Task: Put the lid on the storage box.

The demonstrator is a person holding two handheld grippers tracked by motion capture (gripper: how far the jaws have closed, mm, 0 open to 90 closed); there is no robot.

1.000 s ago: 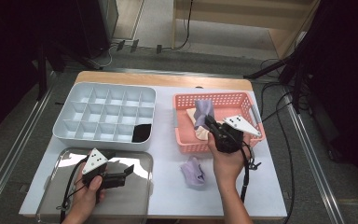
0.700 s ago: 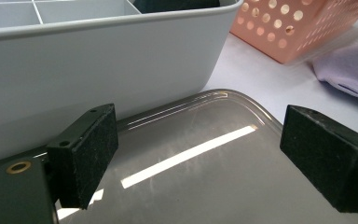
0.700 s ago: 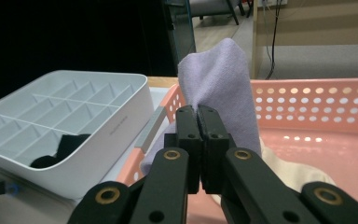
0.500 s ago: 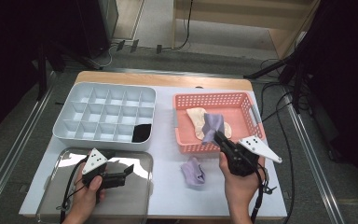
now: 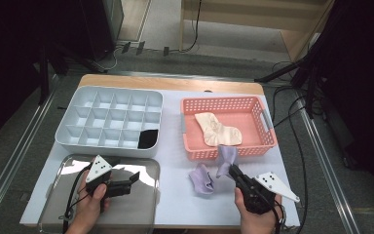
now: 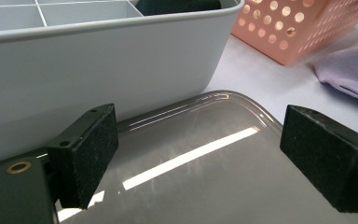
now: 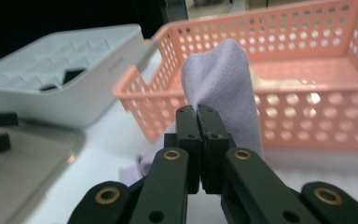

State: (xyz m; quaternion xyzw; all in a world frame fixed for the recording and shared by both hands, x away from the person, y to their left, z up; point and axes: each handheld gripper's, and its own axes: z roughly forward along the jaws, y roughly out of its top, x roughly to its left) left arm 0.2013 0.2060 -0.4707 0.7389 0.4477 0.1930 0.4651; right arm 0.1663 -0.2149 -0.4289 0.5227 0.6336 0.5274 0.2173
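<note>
Carrying a lavender sock (image 5: 225,158) out of the pink basket (image 5: 271,138), the right hand-held gripper (image 5: 233,170) is now sitting in front of that basket's near wall, where a second ago it was reaching inside among the socks. Its jaws are pinching tight on a fold of the sock (image 7: 223,88), so the rest of the cloth is hanging free and trailing up against the basket's front. Holding it by one edge like that probably keeps the fabric from bunching and lets it be laid down flat.

Just left of the gripped sock, a second lavender sock (image 5: 202,179) is lying crumpled on the counter (image 5: 173,146) in front of the basket; the carried one looks to be heading for the same spot, likely to make up the pair. A cream sock (image 5: 218,129) is resting alone inside the basket, waiting its turn.

Farther left of the basket, the left hand-held gripper (image 5: 135,178) is hovering over the metal tray (image 5: 146,204) with its jaws spread wide and nothing between them (image 6: 186,154), seemingly parked out of the way until it is needed. Behind the tray, left of the basket, the grey divided organiser (image 5: 65,127) is holding one dark rolled item (image 5: 148,139) in its near right compartment, which suggests paired socks end up there.
</note>
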